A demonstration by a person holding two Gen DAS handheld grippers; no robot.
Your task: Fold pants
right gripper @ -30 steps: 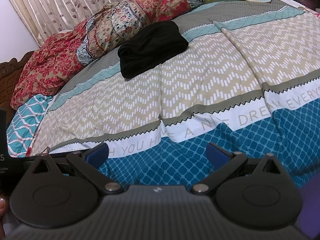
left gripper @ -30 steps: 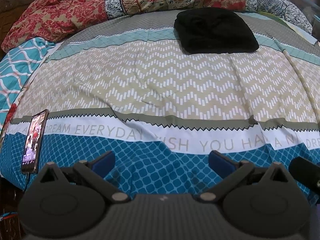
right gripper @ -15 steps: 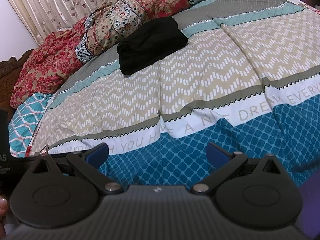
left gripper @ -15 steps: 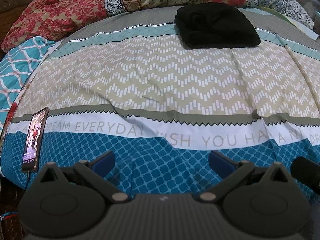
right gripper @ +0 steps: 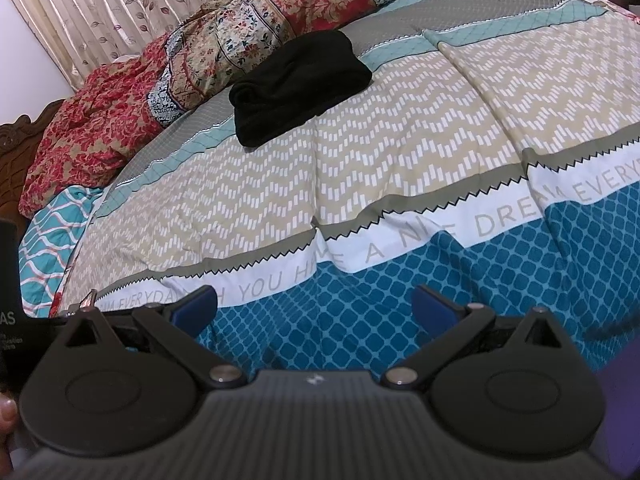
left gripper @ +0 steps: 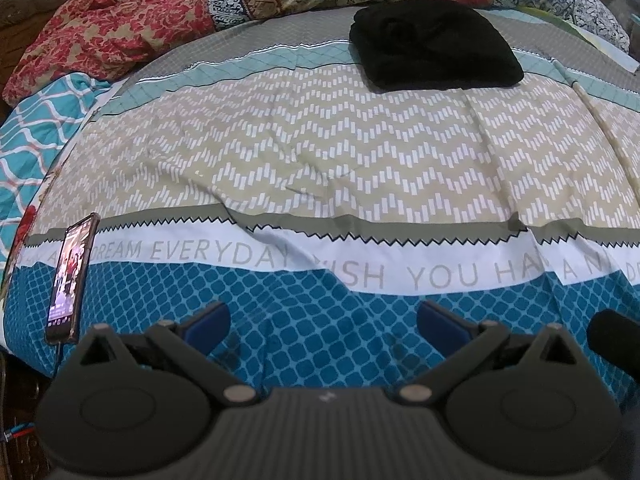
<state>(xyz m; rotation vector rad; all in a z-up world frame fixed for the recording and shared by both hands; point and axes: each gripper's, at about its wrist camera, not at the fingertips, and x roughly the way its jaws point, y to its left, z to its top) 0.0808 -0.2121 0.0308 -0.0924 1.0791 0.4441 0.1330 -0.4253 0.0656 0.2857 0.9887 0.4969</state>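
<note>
The black pants lie folded in a compact bundle on the far side of the bed; they also show in the right wrist view. My left gripper is open and empty, low over the blue band at the near edge of the bedspread, far from the pants. My right gripper is open and empty too, over the same blue band, well short of the pants.
The patterned bedspread covers the bed. A lit phone lies at the near left edge with a cable. Red floral bedding and patterned pillows pile along the far side. A curtain hangs behind.
Both grippers have drifted slightly, so the pants sit a little higher in both views. Neither gripper has opened or closed. The pants have not moved.
</note>
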